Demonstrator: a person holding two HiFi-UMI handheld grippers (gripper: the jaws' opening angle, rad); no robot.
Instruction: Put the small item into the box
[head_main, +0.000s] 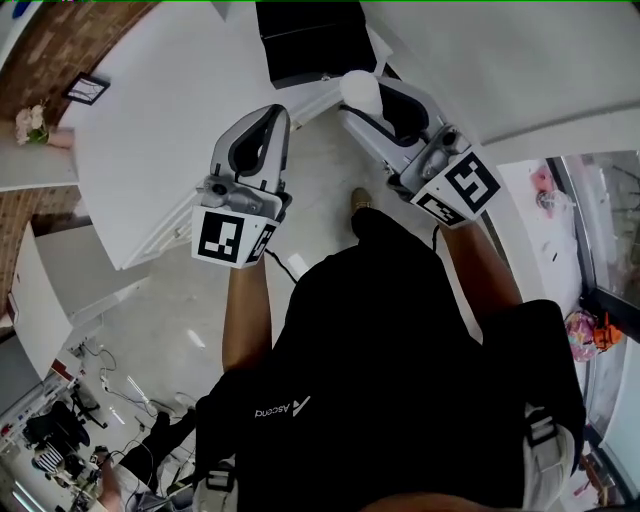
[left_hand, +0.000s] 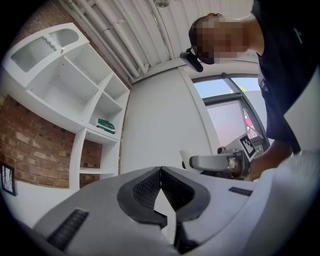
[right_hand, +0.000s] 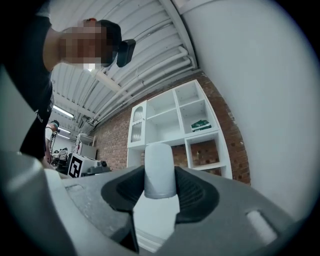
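My right gripper (head_main: 375, 100) is shut on a small white cylinder (head_main: 361, 92), which stands upright between the dark pads (right_hand: 192, 192) in the right gripper view. There the white cylinder (right_hand: 160, 170) sticks out past the fingertips. A black box (head_main: 315, 40) sits on the white table (head_main: 160, 120) just beyond both grippers. My left gripper (head_main: 272, 112) is held up to the left of the right one, its jaws shut and meeting at the tips with nothing between them. In the left gripper view, the left gripper (left_hand: 161, 169) points past the right gripper (left_hand: 220, 162) and its cylinder (left_hand: 189, 155).
A white shelf unit (right_hand: 175, 122) stands against a brick wall (left_hand: 35, 150). The person's dark clothes (head_main: 400, 370) fill the lower head view, with a shoe (head_main: 362, 200) on the pale floor (head_main: 170, 320). A window (head_main: 600, 230) lies at the right.
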